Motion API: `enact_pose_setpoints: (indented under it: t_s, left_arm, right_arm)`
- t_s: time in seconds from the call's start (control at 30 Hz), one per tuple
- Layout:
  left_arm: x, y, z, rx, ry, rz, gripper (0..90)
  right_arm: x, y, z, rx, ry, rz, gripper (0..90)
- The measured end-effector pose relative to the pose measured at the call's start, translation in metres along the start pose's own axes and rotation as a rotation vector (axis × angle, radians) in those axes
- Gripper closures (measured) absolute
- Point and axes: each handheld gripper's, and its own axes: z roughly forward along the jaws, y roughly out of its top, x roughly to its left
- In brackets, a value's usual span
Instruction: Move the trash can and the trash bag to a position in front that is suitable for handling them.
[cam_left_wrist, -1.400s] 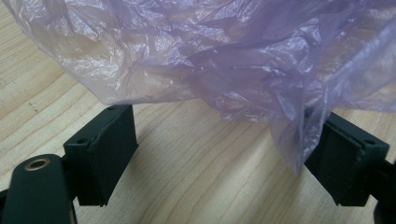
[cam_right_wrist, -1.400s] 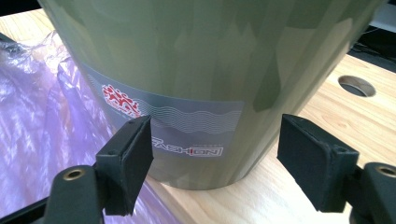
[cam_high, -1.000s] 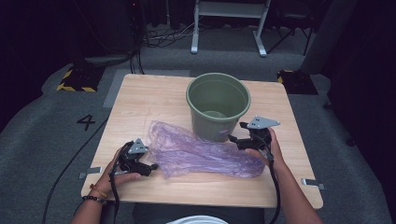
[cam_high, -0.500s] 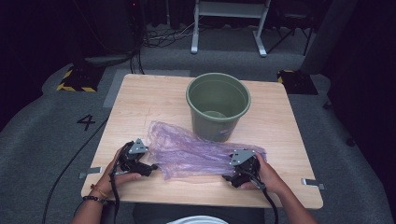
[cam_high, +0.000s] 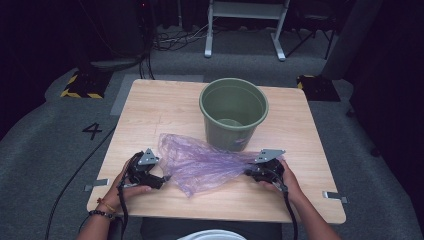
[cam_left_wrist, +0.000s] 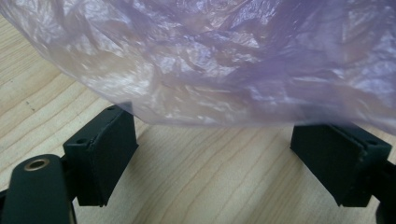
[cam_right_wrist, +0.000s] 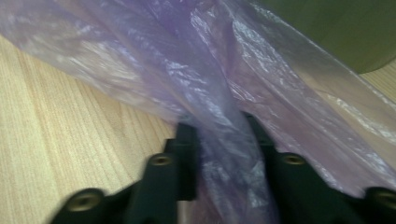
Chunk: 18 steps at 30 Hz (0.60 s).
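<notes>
A crumpled purple plastic bag (cam_high: 202, 164) lies on the wooden table (cam_high: 165, 107), just in front of a green bucket (cam_high: 233, 111) that stands upright near the table's middle, its edge touching the bucket's base. The right gripper (cam_high: 248, 172) sits at the bag's right end, and its own view shows a twisted bunch of the film pinched between its two jaws. The left gripper (cam_high: 165, 178) rests at the bag's left edge with its jaws spread wide on the wood, the film draped just over their tips but not clamped
</notes>
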Motion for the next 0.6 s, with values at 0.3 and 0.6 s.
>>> enact_pose_setpoints:
  t_s: [0.3, 0.6]
  left_arm:
    - [-0.0007, -0.0039, -0.0040, 0.000, 0.006, -0.003, 14.2]
    - [-0.0008, -0.0053, -0.0051, -0.002, 0.003, -0.006, 14.2]
  right_arm:
    - [-0.0007, 0.0027, 0.0014, 0.011, -0.014, -0.040, 89.5]
    - [-0.0022, 0.0021, -0.0072, -0.055, -0.055, -0.046, 89.9]
